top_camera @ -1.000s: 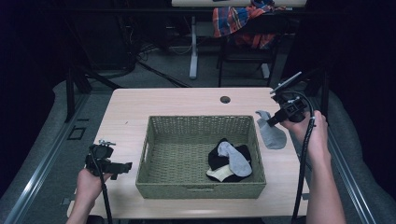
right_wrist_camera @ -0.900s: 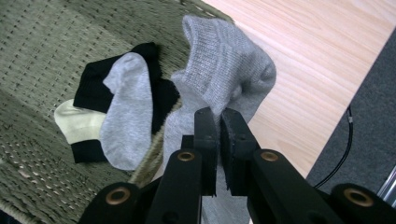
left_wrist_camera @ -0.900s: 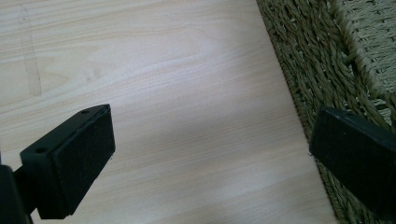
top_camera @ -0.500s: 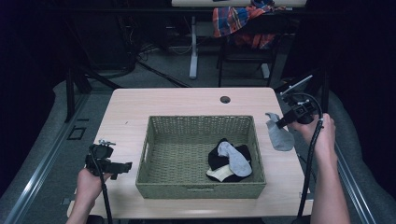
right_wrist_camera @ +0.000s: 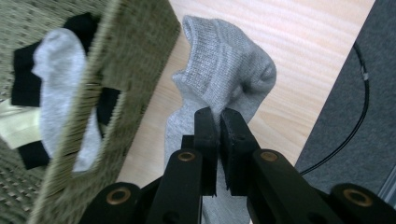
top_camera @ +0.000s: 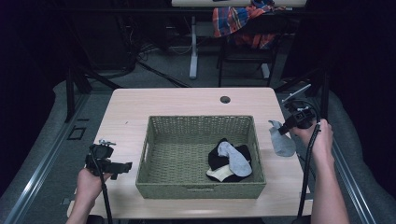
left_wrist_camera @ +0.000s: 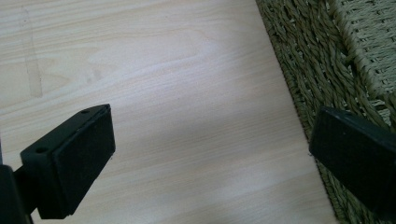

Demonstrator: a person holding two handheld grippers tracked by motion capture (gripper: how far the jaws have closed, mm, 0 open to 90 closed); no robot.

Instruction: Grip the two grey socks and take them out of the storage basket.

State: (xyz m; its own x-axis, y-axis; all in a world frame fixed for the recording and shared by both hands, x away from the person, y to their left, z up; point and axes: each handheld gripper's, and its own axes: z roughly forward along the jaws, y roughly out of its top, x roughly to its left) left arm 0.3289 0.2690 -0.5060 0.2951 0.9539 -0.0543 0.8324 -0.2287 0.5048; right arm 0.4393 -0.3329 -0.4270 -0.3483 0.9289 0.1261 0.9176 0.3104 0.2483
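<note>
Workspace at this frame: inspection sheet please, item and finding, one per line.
Surface: pale wood table, round hole near its far edge.
Job's things: grey sock pinched at a fold, its lower end on the table right of the wicker basket; in the basket's right half lies a pile of socks, black, grey and cream.
Clutter: nothing seen.
Grippers: right gripper shut on the grey sock; left gripper open, nothing between its jaws, over bare table beside the basket's left wall.
Cables: black cable runs down along the right forearm.
Surroundings: dark room, chair with a plaid cloth behind the table.
</note>
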